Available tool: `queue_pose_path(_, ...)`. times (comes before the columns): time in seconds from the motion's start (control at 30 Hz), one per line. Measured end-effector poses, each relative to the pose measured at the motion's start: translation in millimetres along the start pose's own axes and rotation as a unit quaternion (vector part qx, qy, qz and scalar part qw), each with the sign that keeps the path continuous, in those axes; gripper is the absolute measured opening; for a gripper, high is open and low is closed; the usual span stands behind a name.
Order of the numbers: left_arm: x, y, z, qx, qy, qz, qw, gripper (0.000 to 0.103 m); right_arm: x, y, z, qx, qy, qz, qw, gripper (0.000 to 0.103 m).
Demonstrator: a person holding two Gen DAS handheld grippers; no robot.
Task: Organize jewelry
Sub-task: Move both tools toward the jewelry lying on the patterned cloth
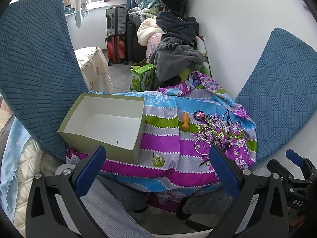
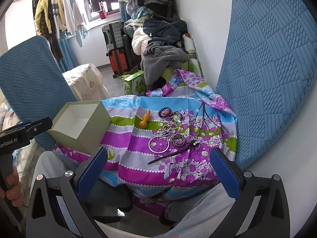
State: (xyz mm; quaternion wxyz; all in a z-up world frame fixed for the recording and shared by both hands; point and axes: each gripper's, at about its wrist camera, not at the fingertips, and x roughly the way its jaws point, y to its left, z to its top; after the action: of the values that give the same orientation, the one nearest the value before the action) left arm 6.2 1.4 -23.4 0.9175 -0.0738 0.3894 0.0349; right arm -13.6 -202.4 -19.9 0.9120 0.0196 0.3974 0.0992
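An empty pale green box (image 1: pixel 103 123) with a white inside sits on the left of a striped purple, blue and green cloth (image 1: pixel 164 138); it also shows in the right wrist view (image 2: pixel 79 125). To its right lies a jewelry pile: an orange clip (image 2: pixel 145 120), a black flower hair tie (image 2: pixel 164 112), bead chains (image 2: pixel 168 130), a silver bangle (image 2: pixel 158 144), a patterned ring (image 2: pixel 178 139) and a black hair stick (image 2: pixel 172 154). The pile shows in the left wrist view (image 1: pixel 206 132). My left gripper (image 1: pixel 156 170) and right gripper (image 2: pixel 158 172) are open and empty, held near the cloth's front edge.
Blue textured chair backs stand at left (image 1: pixel 33 75) and right (image 2: pixel 273 75). Behind the cloth are a green carton (image 1: pixel 141 77), piled clothes (image 1: pixel 174 45), suitcases (image 1: pixel 116 35) and a lace-covered stool (image 1: pixel 93 69). The white wall (image 1: pixel 237 29) is at the right.
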Motion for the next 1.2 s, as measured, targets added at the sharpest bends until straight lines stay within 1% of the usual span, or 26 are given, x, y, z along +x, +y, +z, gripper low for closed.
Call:
queue_pose_path(0.33, 3, 0, -1, -0.001, -0.003, 0.001, 1.0000, 0.103, 2, 0, -1, 0.000, 0.004, -0.003, 1.000, 0.103)
queue_pose_path(0.63, 9, 3, -4, -0.003, 0.006, 0.001, 1.0000, 0.103, -1, -10, 0, 0.006, 0.005, -0.003, 1.000, 0.103)
queue_pose_path(0.7, 10, 2, -2, -0.002, 0.006, 0.001, 1.0000, 0.103, 1, 2, -1, 0.008, 0.008, 0.002, 1.000, 0.103)
queue_pose_path(0.97, 16, 1, -3, 0.000, 0.010, 0.004, 0.9999, 0.103, -3, -2, -2, 0.009, 0.012, 0.010, 1.000, 0.103)
queue_pose_path(1.2, 16, -2, 0, 0.001, 0.005, 0.002, 1.0000, 0.103, -5, -2, 6, -0.002, -0.004, 0.005, 1.000, 0.102)
